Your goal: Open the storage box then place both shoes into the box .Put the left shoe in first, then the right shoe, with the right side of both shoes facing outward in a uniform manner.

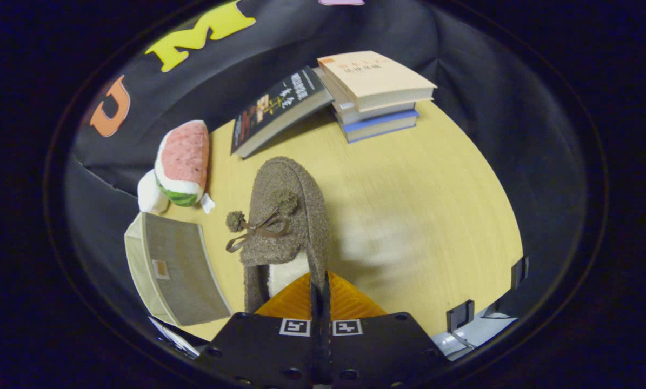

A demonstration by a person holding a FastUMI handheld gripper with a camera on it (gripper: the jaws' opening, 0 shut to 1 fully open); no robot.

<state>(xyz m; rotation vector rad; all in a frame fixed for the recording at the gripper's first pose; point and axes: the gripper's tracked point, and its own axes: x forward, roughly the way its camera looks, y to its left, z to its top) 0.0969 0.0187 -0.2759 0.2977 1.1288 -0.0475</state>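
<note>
Stretching across the booth is a pale wooden table (420,216), and most things sit toward its far and left sides. At the back, a stack of books (374,94) lies flat with a dark book (279,108) leaning against it. Left of the fingers stands the storage box (174,270), its lid down. Beyond that rests a watermelon plush (182,162). Just ahead of the fingers lies a brown fuzzy shoe (287,216), toe pointing away, a pom-pom bow on top. The gripper (320,294) has its fingers pressed together, pinching the shoe's heel-side wall between them.
</note>
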